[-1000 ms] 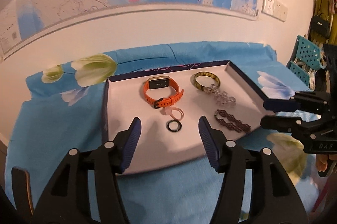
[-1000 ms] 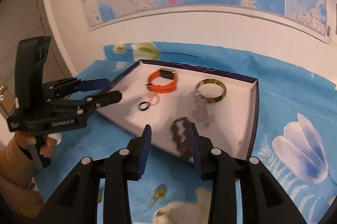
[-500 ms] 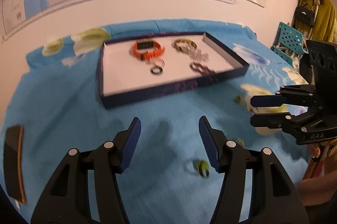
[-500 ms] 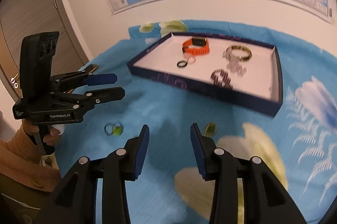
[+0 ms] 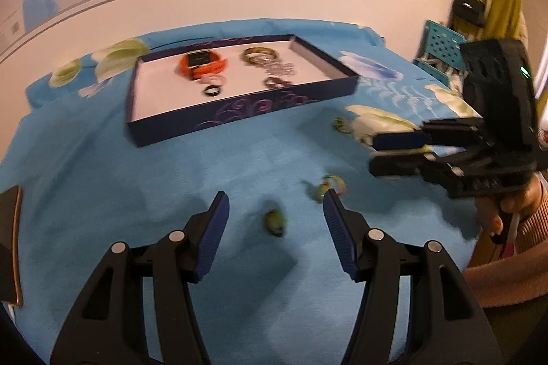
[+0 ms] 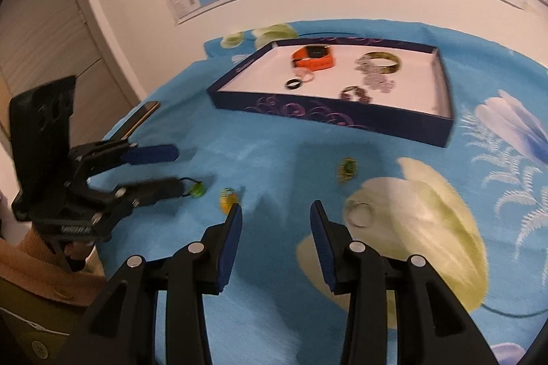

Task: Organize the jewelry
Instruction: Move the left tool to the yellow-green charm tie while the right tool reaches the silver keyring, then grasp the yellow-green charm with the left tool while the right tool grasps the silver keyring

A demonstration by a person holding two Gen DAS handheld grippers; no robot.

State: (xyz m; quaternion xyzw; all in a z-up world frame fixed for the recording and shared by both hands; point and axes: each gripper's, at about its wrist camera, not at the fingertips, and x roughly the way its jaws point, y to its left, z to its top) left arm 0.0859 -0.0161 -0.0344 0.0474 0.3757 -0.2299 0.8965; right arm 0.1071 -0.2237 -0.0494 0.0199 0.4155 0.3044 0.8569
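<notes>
A dark blue tray (image 5: 239, 113) (image 6: 328, 114) on the blue flowered cloth holds an orange watch (image 5: 202, 63) (image 6: 313, 56), a bangle (image 5: 258, 55) (image 6: 380, 61), a black ring (image 5: 213, 89) (image 6: 294, 84) and chain bracelets (image 5: 277, 82) (image 6: 356, 93). Loose on the cloth lie a green piece (image 5: 275, 222) (image 6: 197, 190), a yellow piece (image 5: 328, 186) (image 6: 227, 195), a green-gold ring (image 5: 340, 125) (image 6: 347, 169) and a silver ring (image 6: 359, 214). My left gripper (image 5: 275, 197) (image 6: 176, 169) is open, the green piece just ahead between its fingers. My right gripper (image 6: 276, 207) (image 5: 394, 152) is open and holds nothing.
A phone (image 5: 8, 245) (image 6: 144, 114) lies at the cloth's left edge. A wall with a map stands behind the table. A teal chair (image 5: 441, 43) and hanging clothes are at the right. A person's hand and sleeve (image 5: 513, 217) hold the right gripper.
Both grippers have drawn back from over the tray and sunk toward the cloth. The loose pieces in front of the tray have come into view.
</notes>
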